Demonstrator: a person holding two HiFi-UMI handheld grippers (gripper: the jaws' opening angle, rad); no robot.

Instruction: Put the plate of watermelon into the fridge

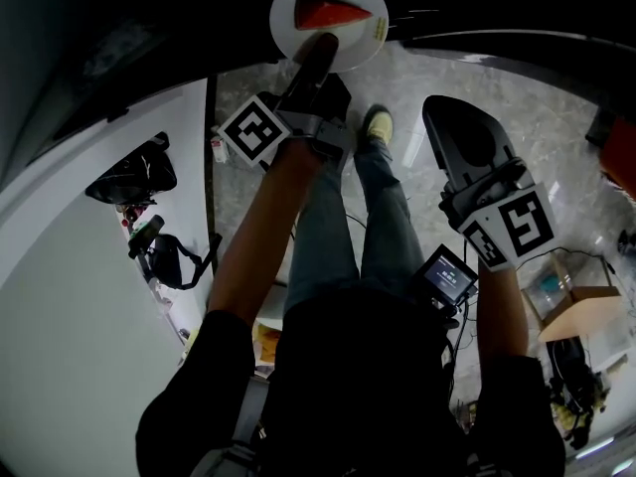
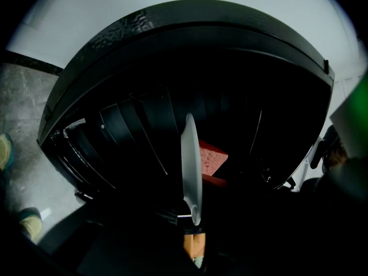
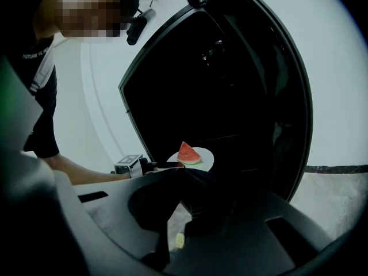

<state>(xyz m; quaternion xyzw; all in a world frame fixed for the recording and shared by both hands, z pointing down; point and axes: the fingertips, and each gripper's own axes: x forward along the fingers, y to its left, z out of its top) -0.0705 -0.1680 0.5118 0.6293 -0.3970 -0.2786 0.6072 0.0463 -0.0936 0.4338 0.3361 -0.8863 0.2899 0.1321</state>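
A white plate (image 1: 328, 18) carries a red watermelon wedge (image 1: 328, 10) at the dark mouth of the open black fridge (image 3: 230, 96). My left gripper (image 1: 316, 53) is shut on the plate's near rim and holds it out in front of me. In the left gripper view the plate (image 2: 191, 165) shows edge-on between the jaws, with the watermelon (image 2: 211, 157) on its right side and the fridge's dark shelves (image 2: 132, 131) behind. In the right gripper view the plate (image 3: 202, 158) hangs level at the fridge opening. My right gripper (image 1: 444, 110) hangs back at the right, shut and empty.
The fridge door (image 3: 290, 131) stands open at the right. A white wall (image 1: 70, 296) with dark bags (image 1: 129, 177) runs along my left. A cardboard box (image 1: 581, 311) sits on the marble floor (image 1: 556, 127) at the right. My shoe (image 1: 378, 124) is below the plate.
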